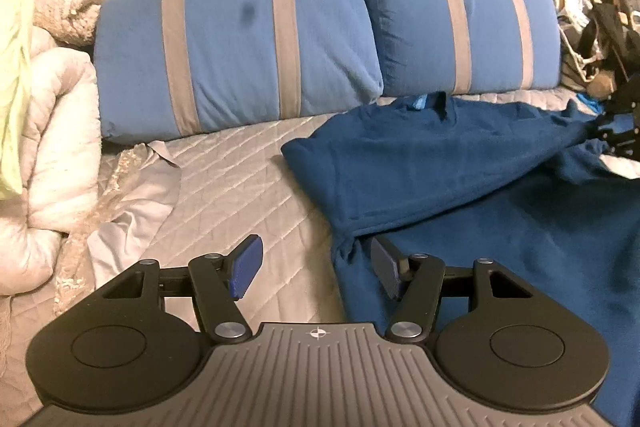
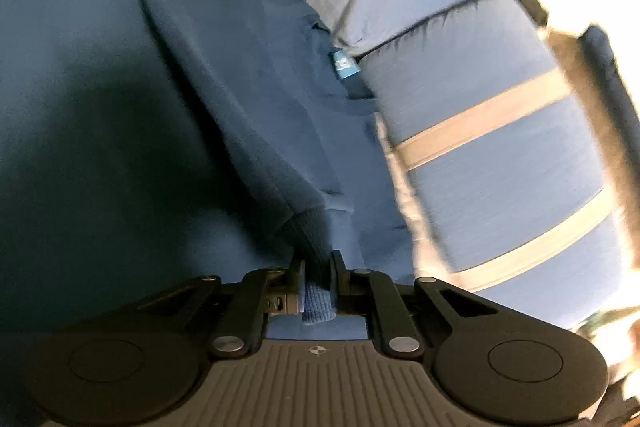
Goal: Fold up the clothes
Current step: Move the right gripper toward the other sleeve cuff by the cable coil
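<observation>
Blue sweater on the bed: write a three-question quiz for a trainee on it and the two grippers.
1. True or false: the left gripper is shut on the sweater.
2. Which part of the sweater does the right gripper pinch? A) the neck label B) the ribbed cuff C) the hem
3. Fill in: behind the sweater two blue ______ with beige stripes lean against the wall.

Key
1. False: its jaws stand open with nothing between them, over the sweater's edge and the quilt.
2. B: the cuff sits between the pads.
3. pillows
</observation>
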